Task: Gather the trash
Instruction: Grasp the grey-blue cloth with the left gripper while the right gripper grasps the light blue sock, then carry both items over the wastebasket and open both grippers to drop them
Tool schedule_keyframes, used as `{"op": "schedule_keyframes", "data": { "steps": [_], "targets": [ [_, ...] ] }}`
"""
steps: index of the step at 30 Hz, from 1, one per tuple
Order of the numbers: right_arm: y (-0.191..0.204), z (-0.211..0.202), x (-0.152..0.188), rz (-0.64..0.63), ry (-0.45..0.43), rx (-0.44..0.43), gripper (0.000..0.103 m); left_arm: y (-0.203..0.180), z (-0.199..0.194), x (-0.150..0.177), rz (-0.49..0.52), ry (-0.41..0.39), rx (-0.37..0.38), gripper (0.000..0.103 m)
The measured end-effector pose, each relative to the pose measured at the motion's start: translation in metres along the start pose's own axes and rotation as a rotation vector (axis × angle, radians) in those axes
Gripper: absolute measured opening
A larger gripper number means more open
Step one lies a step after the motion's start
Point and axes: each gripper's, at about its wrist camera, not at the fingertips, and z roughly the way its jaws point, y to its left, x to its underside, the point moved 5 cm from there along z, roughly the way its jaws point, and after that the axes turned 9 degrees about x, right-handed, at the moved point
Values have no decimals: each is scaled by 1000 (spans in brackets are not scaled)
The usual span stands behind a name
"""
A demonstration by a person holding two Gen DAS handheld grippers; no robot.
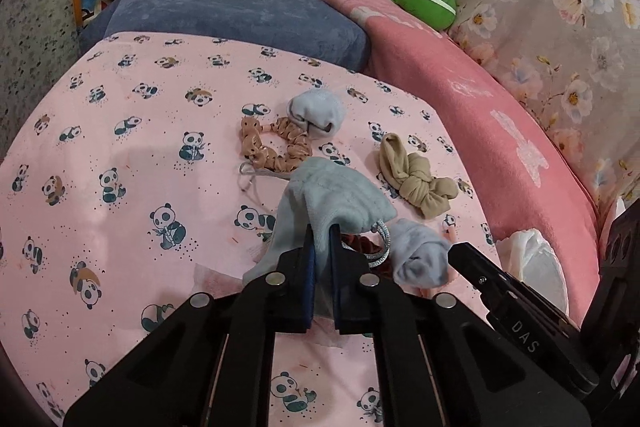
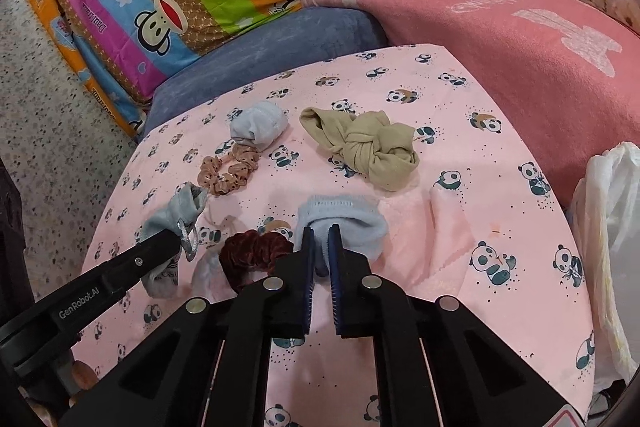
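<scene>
- A soft pale-blue fleece cloth [image 1: 336, 199] is pinched in the closed left tongs [image 1: 322, 239]
- A pale-blue knit sock [image 2: 340, 223] is clamped in the closed right tongs [image 2: 320, 239]
- Beyond the tongs, on the panda sheet [image 1: 120, 147], a beige scrunchie [image 1: 276, 147], knotted tan headband [image 1: 416, 179] and rolled sock [image 1: 316, 115] are left, apparently uncollected

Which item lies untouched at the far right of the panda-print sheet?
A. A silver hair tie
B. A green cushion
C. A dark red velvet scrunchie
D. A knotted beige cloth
D: the knotted beige cloth lies alone on the panda-print sheet, clear of both grippers.
</scene>
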Motion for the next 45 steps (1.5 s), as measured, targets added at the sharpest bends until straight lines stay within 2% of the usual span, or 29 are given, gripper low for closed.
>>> {"op": "schedule_keyframes", "data": {
  "steps": [4, 11, 12, 13, 14, 16, 17, 25, 33, 38, 45],
  "targets": [
    [1, -24, -4, -16, -47, -9, 3, -18, -16, -6, 34, -36, 4, 6],
    [-5, -45, -2, -10, -60, -15, 5, -40, -36, -10, 77, -82, 16, 6],
    [-6, -44, -2, -10, -56, -11, 7, -42, -37, -10, 82, -84, 16, 6],
    [-7, -44, -1, -10, -53, -6, 15, -44, -37, -9, 89, -83, 17, 6],
    [-7, -42, 1, -9, -50, -1, 28, -45, -36, -9, 93, -81, 18, 6],
    [-9, -36, 4, -8, -37, 7, 40, -47, -33, -8, 100, -75, 15, 6],
    [-9, -33, 5, -9, -30, 8, 41, -48, -31, -7, 103, -72, 12, 6],
    [-5, 11, 12, -23, 47, 28, 41, -41, -12, -2, 108, -36, -2, 6],
    [-1, 36, 19, -38, 74, 47, 40, -32, 3, 2, 96, -5, -9, 6],
    [-2, 32, 16, -30, 69, 24, 23, -33, 4, 4, 94, 2, -13, 6],
    [-6, -4, 1, -1, -11, -27, 21, -51, -5, 3, 123, -12, -9, 6]
  ]
}}
